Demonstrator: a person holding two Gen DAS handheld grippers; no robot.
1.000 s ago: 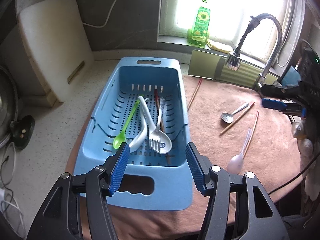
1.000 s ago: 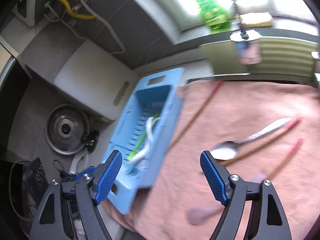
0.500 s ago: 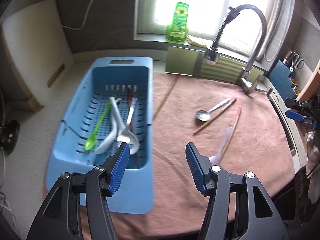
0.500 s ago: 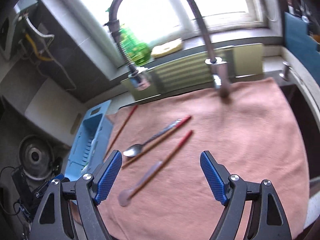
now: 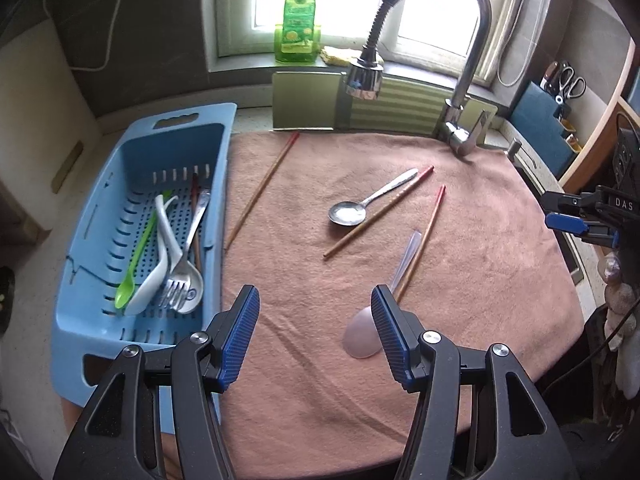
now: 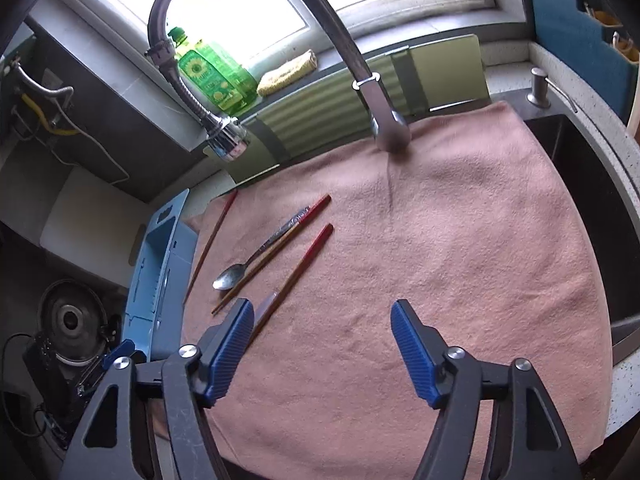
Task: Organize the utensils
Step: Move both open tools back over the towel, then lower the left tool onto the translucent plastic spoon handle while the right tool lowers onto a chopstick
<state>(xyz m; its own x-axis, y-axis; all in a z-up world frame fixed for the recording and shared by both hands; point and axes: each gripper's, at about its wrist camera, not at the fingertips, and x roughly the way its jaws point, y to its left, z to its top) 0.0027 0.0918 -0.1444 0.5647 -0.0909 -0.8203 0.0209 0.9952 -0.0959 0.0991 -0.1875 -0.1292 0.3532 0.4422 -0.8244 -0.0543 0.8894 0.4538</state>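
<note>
A blue perforated basket [image 5: 100, 216] on the left holds a green spoon [image 5: 134, 264], a white ladle-spoon [image 5: 164, 240] and a metal fork [image 5: 188, 248]. On the brown towel [image 5: 460, 280] lie a metal spoon [image 5: 360, 206], three red-tipped chopsticks [image 5: 424, 236] and a translucent plastic spoon [image 5: 362, 338]. My left gripper [image 5: 316, 304] hangs open over the towel, its right finger just beside the plastic spoon's bowl. My right gripper [image 6: 322, 316] is over the towel with its jaws closing and nothing between them; the chopsticks [image 6: 308, 256] and metal spoon [image 6: 236, 272] lie ahead to its left.
A curved tap [image 5: 468, 60] rises behind the towel, with a green soap bottle [image 5: 298, 16] on the sill. A white cutting board [image 5: 36, 120] leans at the left. The open sink [image 6: 580, 208] shows past the towel's right edge. A knife and scissors holder [image 5: 556, 100] stands far right.
My left gripper has moved right, from over the basket to over the towel beside the plastic spoon. My right gripper has swung right from the basket side to mid-towel, and its jaws have narrowed.
</note>
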